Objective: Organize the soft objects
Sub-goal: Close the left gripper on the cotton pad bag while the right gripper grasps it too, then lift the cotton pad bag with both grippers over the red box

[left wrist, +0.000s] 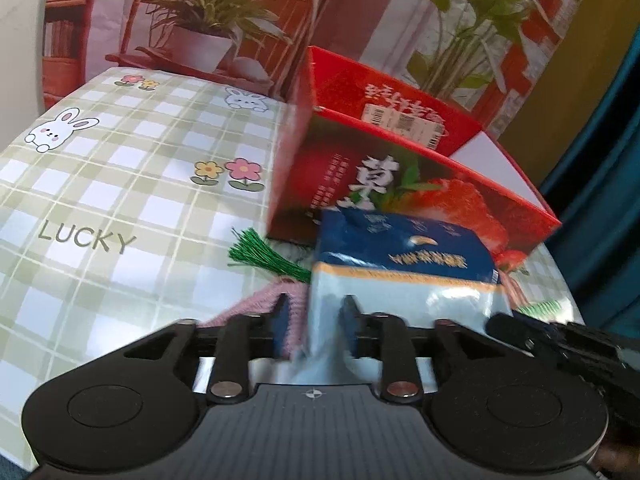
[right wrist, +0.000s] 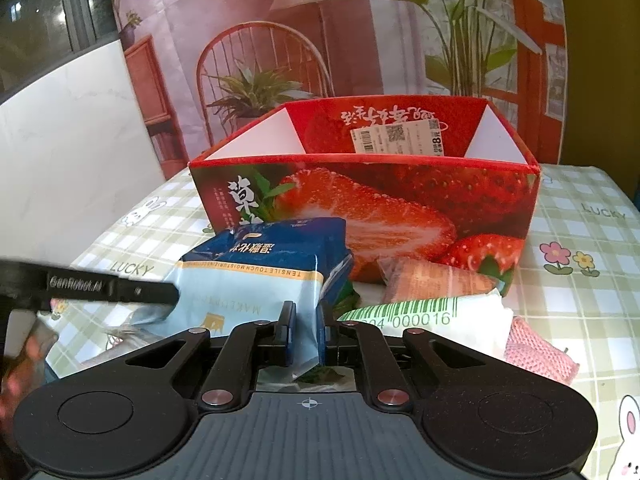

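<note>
A blue and pale-blue tissue pack (left wrist: 404, 272) (right wrist: 256, 276) is held in front of the open red strawberry box (left wrist: 400, 184) (right wrist: 400, 200). My left gripper (left wrist: 314, 316) is shut on one end of the pack. My right gripper (right wrist: 306, 328) is shut on the other end. Each gripper's arm shows at the edge of the other's view. A pink knitted carrot with a green tassel (left wrist: 264, 256) lies under the pack. An orange knitted carrot (right wrist: 436, 280), a white-and-green packet (right wrist: 424, 320) and a pink knitted piece (right wrist: 540, 352) lie by the box.
The table wears a green checked cloth (left wrist: 120, 184) (right wrist: 580, 280) with rabbits, flowers and the word LUCKY. A printed backdrop of plants and a chair stands right behind the box. A white wall is at the left in the right wrist view.
</note>
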`<action>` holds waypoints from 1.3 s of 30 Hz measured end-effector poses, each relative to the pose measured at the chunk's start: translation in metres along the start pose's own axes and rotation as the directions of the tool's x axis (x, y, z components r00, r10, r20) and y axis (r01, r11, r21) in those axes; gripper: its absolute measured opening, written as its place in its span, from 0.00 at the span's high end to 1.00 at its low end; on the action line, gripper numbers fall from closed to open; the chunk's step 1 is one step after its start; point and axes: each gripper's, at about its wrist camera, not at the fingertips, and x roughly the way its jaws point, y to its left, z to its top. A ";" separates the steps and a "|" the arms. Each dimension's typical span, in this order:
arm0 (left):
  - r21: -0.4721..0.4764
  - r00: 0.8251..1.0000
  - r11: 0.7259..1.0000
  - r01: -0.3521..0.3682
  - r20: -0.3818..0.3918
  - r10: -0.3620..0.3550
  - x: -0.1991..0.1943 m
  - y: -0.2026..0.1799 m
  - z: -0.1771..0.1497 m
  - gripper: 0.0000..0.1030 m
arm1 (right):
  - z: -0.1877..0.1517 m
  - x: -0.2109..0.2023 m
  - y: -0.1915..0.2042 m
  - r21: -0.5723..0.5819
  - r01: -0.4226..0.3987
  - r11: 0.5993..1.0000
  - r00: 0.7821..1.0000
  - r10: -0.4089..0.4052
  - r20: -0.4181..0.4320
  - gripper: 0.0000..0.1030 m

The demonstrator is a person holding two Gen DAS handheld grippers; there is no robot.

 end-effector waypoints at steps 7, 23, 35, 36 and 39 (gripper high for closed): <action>0.035 1.000 0.999 0.027 -0.001 -0.027 0.009 -0.005 0.002 0.63 | -0.001 0.002 -0.002 0.012 -0.001 1.000 1.000 0.001 -0.004 0.91; 0.184 0.993 0.983 0.019 0.115 -0.040 -0.024 -0.033 -0.016 0.89 | 0.003 -0.012 0.004 -0.013 -0.014 1.000 0.998 0.015 0.059 0.91; 0.269 0.964 0.963 0.008 0.253 -0.079 -0.051 -0.054 0.008 0.89 | 0.028 -0.042 0.011 -0.130 -0.003 0.992 0.979 0.029 0.201 0.91; 0.280 0.962 0.960 0.007 0.259 -0.083 -0.052 -0.057 0.013 0.89 | 0.033 -0.042 0.010 -0.134 -0.003 0.991 0.978 0.031 0.207 0.91; 0.311 0.958 0.951 0.003 0.270 -0.092 -0.052 -0.064 0.028 0.89 | 0.048 -0.042 0.002 -0.107 -0.027 0.994 0.976 0.049 0.211 0.91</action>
